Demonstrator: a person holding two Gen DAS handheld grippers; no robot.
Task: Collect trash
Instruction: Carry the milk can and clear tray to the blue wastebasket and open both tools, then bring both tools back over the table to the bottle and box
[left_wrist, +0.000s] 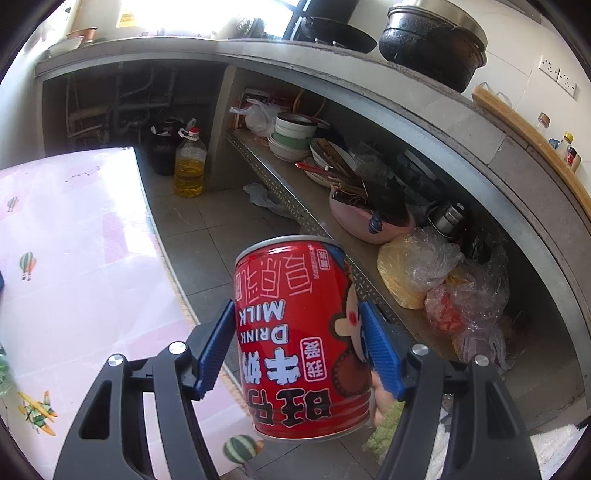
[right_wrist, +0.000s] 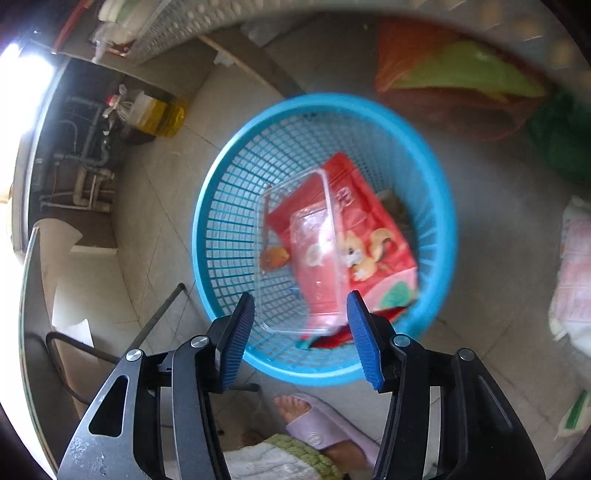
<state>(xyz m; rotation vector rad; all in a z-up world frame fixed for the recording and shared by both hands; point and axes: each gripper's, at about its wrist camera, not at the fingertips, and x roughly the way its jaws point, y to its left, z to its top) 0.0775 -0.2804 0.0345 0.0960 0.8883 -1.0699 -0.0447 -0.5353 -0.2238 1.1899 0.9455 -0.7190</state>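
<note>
A short red metal drink can (left_wrist: 301, 339) hung upside down in the air, pinched at its sides between the blue ribbed pads of the left gripper (left_wrist: 298, 345). Its label, inverted, read "DRINK MILK" in white letters beside large Chinese characters and a cartoon child's face. The can sat past the edge of a pink patterned tablecloth (left_wrist: 74, 258), printed with balloons and aeroplanes, over the grey tiled floor (left_wrist: 192, 221). To its right ran a low metal shelf (left_wrist: 288, 192) crowded with stacked bowls (left_wrist: 293, 136), a pink basin (left_wrist: 369, 221) and crinkled plastic bags (left_wrist: 424, 273); a bottle of yellow oil (left_wrist: 189, 166) stood on the floor beyond.

The right gripper (right_wrist: 301, 332) hovered with its blue fingers spread apart and empty, directly above a round blue plastic lattice basket (right_wrist: 229, 229) on the floor. Inside lay a clear plastic tray (right_wrist: 295, 306) over a red snack packet (right_wrist: 373, 225) showing a cartoon squirrel; its writing was blurred. Open floor surrounded the basket, and a foot in a lilac slipper (right_wrist: 321, 424) stood just beside its near rim.
</note>
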